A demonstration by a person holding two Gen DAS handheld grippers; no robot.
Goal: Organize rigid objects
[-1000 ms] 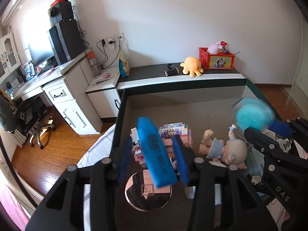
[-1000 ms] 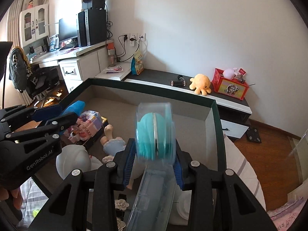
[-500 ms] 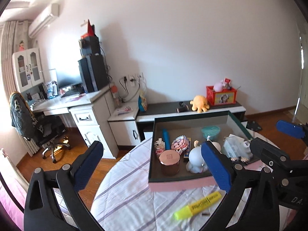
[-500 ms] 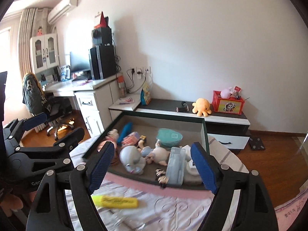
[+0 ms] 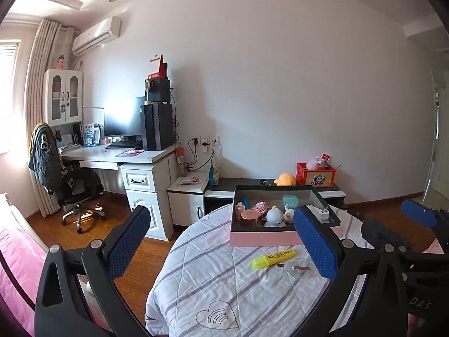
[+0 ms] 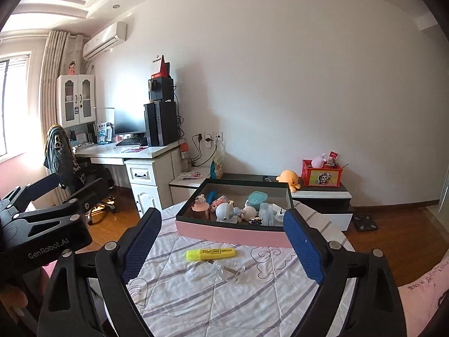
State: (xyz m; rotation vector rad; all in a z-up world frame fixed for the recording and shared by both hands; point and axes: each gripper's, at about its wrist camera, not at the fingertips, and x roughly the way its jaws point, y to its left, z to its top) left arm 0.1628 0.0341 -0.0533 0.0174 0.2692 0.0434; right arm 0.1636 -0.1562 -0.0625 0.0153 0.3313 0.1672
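A pink box with a dark rim stands on the round quilted table. Inside lie a blue tube, a teal case, a clear case, a copper jar and a white figure. In front of the box lie a yellow highlighter and a small clear piece. My left gripper is wide open and empty, well short of the box. My right gripper is empty, its jaws still opening.
Behind the table stands a low black cabinet with an orange plush and a red box. A white desk with a monitor and an office chair are at the left. Pink bedding borders the near left.
Both grippers let go, the left of the blue tube, the right of the teal and clear case, opened wide, then pulled back and up from the box.
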